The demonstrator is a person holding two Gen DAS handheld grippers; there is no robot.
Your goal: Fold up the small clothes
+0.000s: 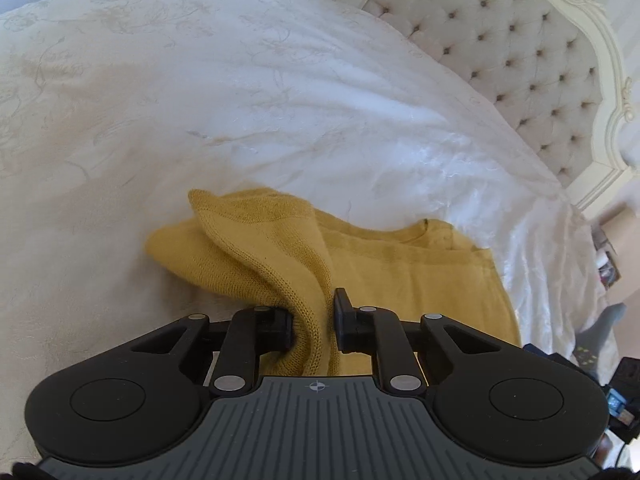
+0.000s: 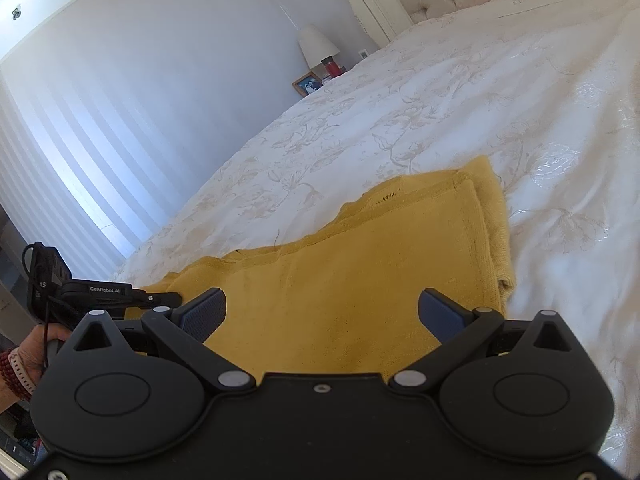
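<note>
On bed (image 1: 240, 80) | 1 yellow knit (image 1: 400, 272) | left claw (image 1: 314, 326) clamps knit | right claw (image 2: 322, 312) apart

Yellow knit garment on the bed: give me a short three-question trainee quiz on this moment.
1. True or false: the left tongs are shut on a fold of the yellow knit garment.
2. Multiple choice: the right tongs are (A) shut on the garment, (B) open above it, (C) gripping the bedspread.
3. Fill in: the garment lies on a white, floral-patterned ____.

Key:
1. True; a ribbed fold is pinched between the fingers and lifted off the rest.
2. B; the jaws stand wide apart with nothing between them.
3. bedspread.
</note>
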